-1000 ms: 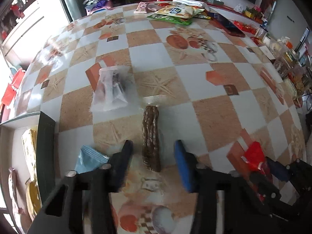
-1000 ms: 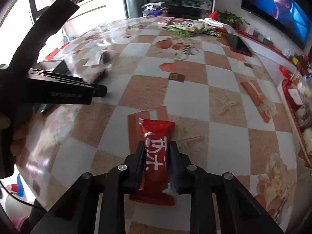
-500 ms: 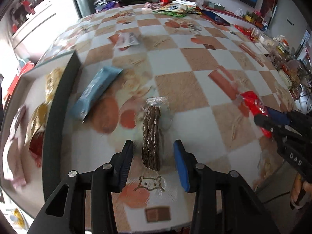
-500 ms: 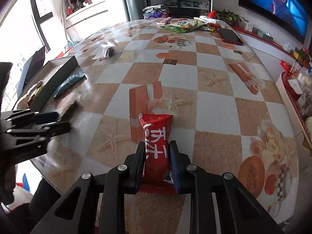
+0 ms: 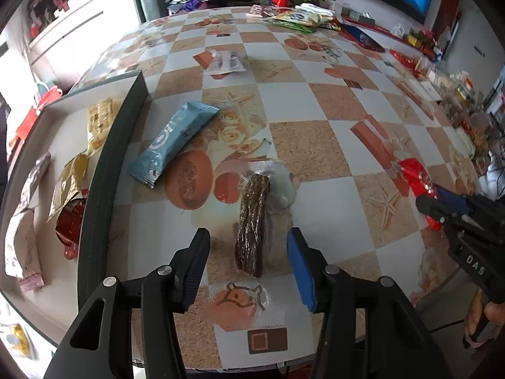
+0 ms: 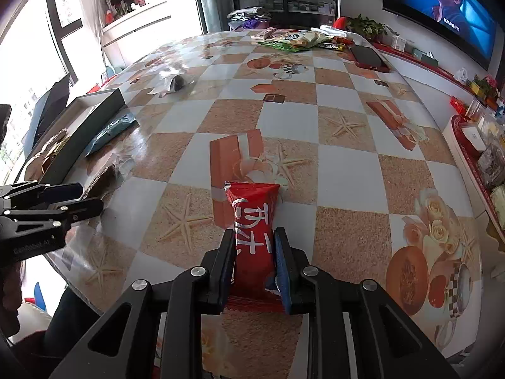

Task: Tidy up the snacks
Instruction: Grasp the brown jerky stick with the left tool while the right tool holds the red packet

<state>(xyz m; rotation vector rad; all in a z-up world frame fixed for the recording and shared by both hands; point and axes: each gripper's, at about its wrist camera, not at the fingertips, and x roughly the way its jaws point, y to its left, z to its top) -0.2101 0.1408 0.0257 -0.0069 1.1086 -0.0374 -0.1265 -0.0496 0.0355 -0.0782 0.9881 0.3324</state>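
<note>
A brown meat stick in a clear wrapper (image 5: 254, 218) lies on the checked tablecloth between the fingers of my left gripper (image 5: 247, 235). The jaws are opening and neither pad touches the stick. Left of it lies a blue snack packet (image 5: 173, 142), next to the dark-walled box (image 5: 104, 170) that holds several snacks. My right gripper (image 6: 255, 237) is shut on a red snack packet (image 6: 252, 214), held just over the table. In the left wrist view the right gripper (image 5: 442, 208) shows at the right edge with the red packet (image 5: 416, 177).
A clear packet with a dark snack (image 5: 225, 61) lies farther up the table. A pile of snack bags (image 5: 296, 19) and a phone in a red case (image 6: 367, 58) sit at the far end. The table's near edge runs just under the left gripper. A cluttered red tray (image 6: 467, 158) stands at the right.
The left gripper came with the meat stick toward the box and the table's near edge, then its jaws spread away from the stick. The right gripper shifted a little, keeping the red packet.
</note>
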